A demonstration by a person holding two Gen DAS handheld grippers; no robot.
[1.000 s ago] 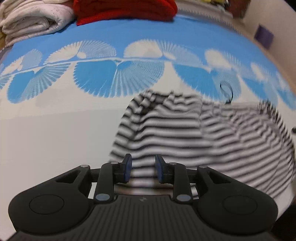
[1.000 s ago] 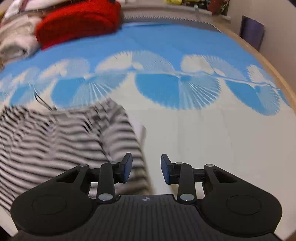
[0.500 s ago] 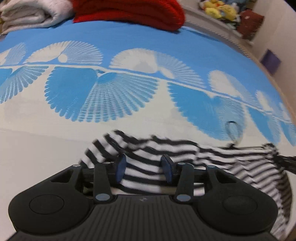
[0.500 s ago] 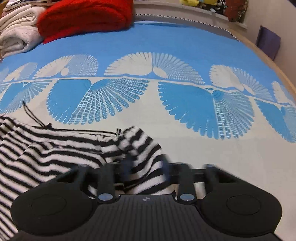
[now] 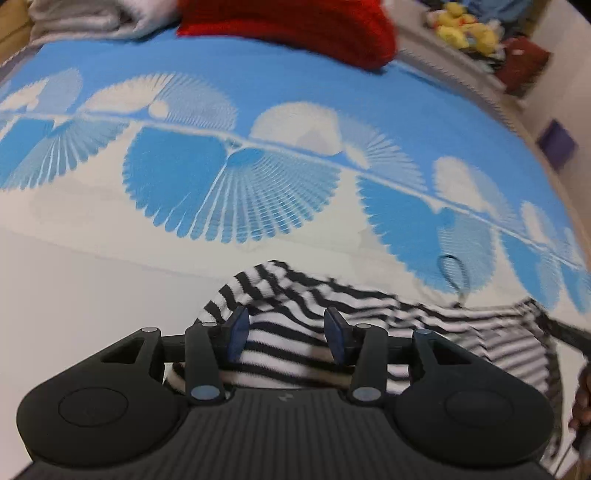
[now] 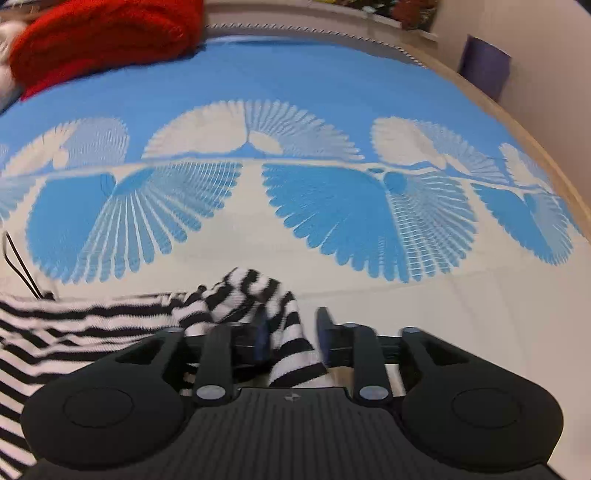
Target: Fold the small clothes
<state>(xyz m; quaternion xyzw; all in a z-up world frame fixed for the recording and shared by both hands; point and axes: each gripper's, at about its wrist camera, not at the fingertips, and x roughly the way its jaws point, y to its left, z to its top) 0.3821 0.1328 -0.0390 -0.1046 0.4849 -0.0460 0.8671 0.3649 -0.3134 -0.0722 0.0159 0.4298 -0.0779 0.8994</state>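
Note:
A black-and-white striped garment (image 5: 424, 317) lies crumpled on the blue and white bedspread (image 5: 221, 184), its dark drawstring loop (image 5: 452, 273) resting on the sheet. My left gripper (image 5: 286, 330) hovers over the garment's left end. Its jaws are opening, with a hump of striped cloth between the blue pads and none of it pinched. In the right wrist view the garment (image 6: 92, 325) stretches off to the left. My right gripper (image 6: 291, 332) is over its bunched right corner. Those jaws are opening too, and a fold of cloth stands loose between them.
A red knitted blanket (image 5: 295, 22) and a folded white one (image 5: 92, 18) lie at the far side of the bed. Plush toys (image 5: 465, 29) sit on a ledge beyond. A purple object (image 6: 484, 66) leans on the right wall. A hand (image 5: 581, 398) shows at the right edge.
Both grippers came down onto the garment's ends. The right one moved left from bare sheet onto the corner, closed, then widened. The left jaws spread wider.

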